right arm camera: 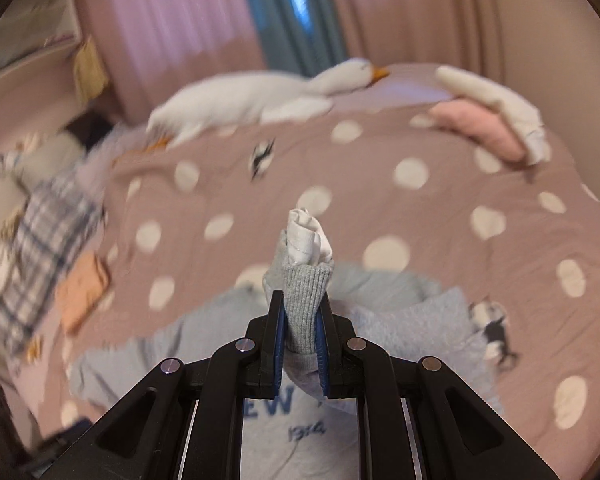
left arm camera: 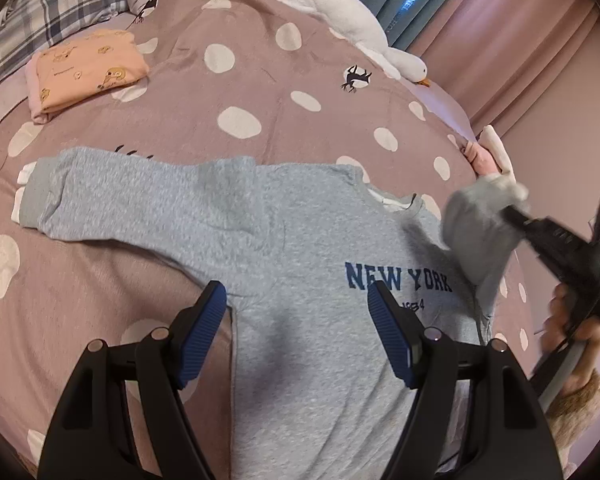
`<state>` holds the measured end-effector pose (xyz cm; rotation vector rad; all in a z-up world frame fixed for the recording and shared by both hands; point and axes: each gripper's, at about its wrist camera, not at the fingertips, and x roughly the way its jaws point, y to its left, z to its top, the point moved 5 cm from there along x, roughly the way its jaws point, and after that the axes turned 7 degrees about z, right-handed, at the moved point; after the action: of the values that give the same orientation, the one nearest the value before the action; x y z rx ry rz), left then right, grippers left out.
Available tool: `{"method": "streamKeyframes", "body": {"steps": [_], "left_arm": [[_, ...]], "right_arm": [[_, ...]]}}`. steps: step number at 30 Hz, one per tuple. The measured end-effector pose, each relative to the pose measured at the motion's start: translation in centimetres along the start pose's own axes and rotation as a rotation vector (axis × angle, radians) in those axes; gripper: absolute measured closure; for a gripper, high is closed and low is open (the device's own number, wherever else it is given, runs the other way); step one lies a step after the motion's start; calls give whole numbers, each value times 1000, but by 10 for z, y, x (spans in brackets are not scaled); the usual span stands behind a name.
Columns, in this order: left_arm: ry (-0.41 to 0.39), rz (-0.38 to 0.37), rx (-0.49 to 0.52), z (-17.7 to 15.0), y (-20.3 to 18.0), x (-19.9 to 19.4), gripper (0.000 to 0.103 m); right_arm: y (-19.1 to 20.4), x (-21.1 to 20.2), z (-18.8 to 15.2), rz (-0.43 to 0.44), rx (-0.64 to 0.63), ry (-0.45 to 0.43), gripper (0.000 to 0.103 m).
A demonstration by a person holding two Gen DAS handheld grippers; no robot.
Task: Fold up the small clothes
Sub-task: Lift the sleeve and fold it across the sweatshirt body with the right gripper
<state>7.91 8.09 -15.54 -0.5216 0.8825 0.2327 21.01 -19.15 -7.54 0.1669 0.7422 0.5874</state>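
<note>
The right gripper (right arm camera: 301,334) is clenched on the ribbed grey cuff (right arm camera: 306,292) of the small grey knit sweatshirt (left arm camera: 300,248), the one with dark blue "NEW YORK" lettering. A bunch of white inner cuff (right arm camera: 309,236) pokes out past the blue pads. In the left wrist view this same sleeve end hangs lifted at the right, above the sweatshirt's chest, with the person's hand (left arm camera: 572,316) behind the black tool. The left gripper (left arm camera: 296,336) hovers with its jaws standing apart and nothing between them, over the near part of the sweatshirt's body.

The sweatshirt lies front-up on the mauve quilt with white polka dots (left arm camera: 228,92), its other sleeve (left arm camera: 132,200) stretched out to the left.

The likely step is carrying the held sleeve across the chest. The risks, as I judge them:
- The grip sits mostly on the cuff's end, so a quick pull could slide the knit out from between the pads.
- With the left gripper not pinning the body, dragging the sleeve could tug the whole garment sideways and wrinkle it.
- The right wrist view is blurred, which suggests fast motion. A hasty drop could leave the sleeve crooked.

Farther off, a folded peach printed garment (left arm camera: 88,72) sits far left and a white plush goose (left arm camera: 340,20) far right, both well clear.
</note>
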Motion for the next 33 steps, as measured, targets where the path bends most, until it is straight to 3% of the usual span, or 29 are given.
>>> {"method": "streamKeyframes", "body": {"steps": [8,14,19,21,22,24,28,30,33], "left_arm": [[25,11,-21,-8,8,10,30],[48,-13,-16,-12,2,18,30],[76,-67,-7,-10,-14,28,29],[87,-91,1,-9,-23,33,29],[100,-106,6,-8,-29,39,29],[125,-136,13,-8,-40,51,29],[196,-154,37,-11,-58,85,30],[243,-153,48,-14,-66,105,30],[296,-208,38,-19,-78,126,36]], "right_arm": [[31,59,-68,58,-6,218,88],[40,67,-85,83,-27,269,87],[33,51,-85,174,23,280,72],[26,32,-80,188,36,232,52],[22,23,-77,186,47,206,48],[5,3,-72,170,76,150,45],[-48,-20,-77,40,149,83,45],[-77,-22,-87,-24,209,87,45],[-112,-22,-104,-88,282,103,45]]}}
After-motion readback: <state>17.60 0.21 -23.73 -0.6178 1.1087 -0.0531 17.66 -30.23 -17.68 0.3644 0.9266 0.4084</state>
